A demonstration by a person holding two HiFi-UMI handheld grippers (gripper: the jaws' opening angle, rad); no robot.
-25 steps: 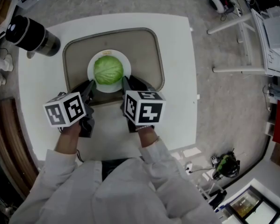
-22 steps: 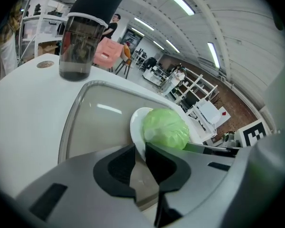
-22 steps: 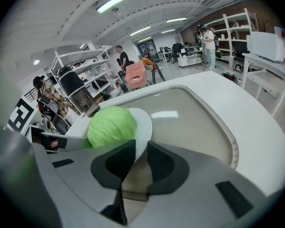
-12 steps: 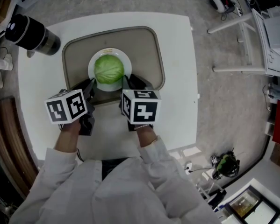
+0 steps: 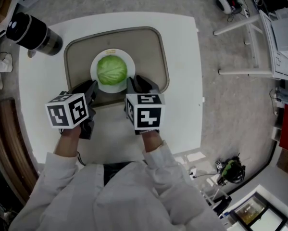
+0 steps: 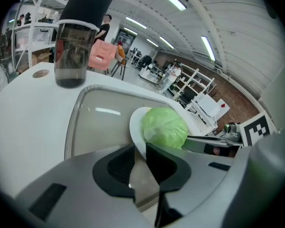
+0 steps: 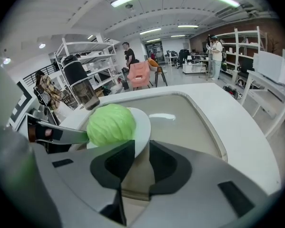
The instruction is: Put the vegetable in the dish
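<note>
A green cabbage [image 5: 111, 70] lies on a white plate [image 5: 130, 65] inside a grey tray [image 5: 148, 52]. My left gripper [image 5: 90, 87] is at the plate's near-left rim, and in the left gripper view its jaws [image 6: 140, 148] close narrowly on the plate [image 6: 136, 127] below the cabbage [image 6: 165, 127]. My right gripper [image 5: 136, 83] is at the near-right rim. Its jaws [image 7: 142, 148] are opening, with the plate's edge [image 7: 143, 127] between them and a gap showing beside it. The cabbage [image 7: 110, 124] sits just beyond.
The tray rests on a white table [image 5: 182, 105]. A tall dark bottle [image 5: 33, 32] stands at the table's far-left corner, beside the tray. Floor, cables and shelving surround the table.
The right gripper's cube has shifted slightly left and nearer to me. The plate and cabbage have barely moved. The left gripper stays about where it was.
</note>
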